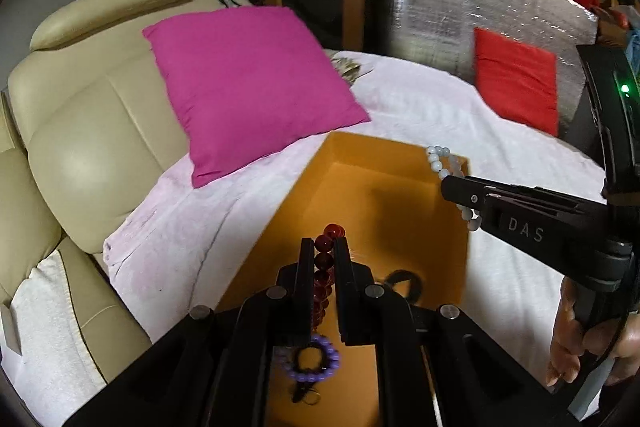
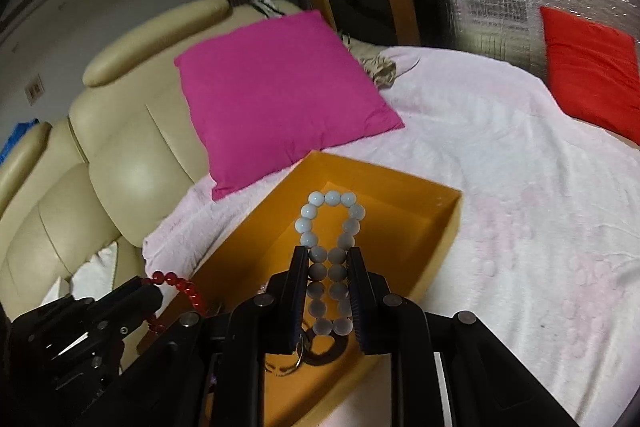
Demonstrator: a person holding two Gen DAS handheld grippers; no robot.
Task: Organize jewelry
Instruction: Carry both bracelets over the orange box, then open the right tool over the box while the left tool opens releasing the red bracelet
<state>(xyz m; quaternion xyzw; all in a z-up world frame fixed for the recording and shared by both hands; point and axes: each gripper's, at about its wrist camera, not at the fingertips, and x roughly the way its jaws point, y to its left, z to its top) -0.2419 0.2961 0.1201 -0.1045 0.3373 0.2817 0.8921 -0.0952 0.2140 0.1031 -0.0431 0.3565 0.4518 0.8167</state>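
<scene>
Though the purple bracelet [image 1: 316,357] sits in the orange box [image 1: 360,155], ur left gripper [image 1: 323,247] clamps the red bracelet [image 1: 325,259] & right gripper [image 2: 330,255] the pale bracelet [image 2: 331,223] — both left to drop

Glossy dark red bead bracelet [image 1: 325,259] and smooth, milky pale bead bracelet [image 2: 332,251]. Matt orange cardboard box [image 2: 400,183]. Soft fleecy pink blanket [image 2: 520,187]. Matt magenta cloth cushion [image 1: 248,83]. Shiny cream leather armchair [image 1: 92,131]. Crinkled silver foil sheet [image 1: 460,7].

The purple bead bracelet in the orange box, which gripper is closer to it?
Left. The left gripper hangs right above the purple bead bracelet, while the right gripper sits farther off by the orange box's far corner.
</scene>
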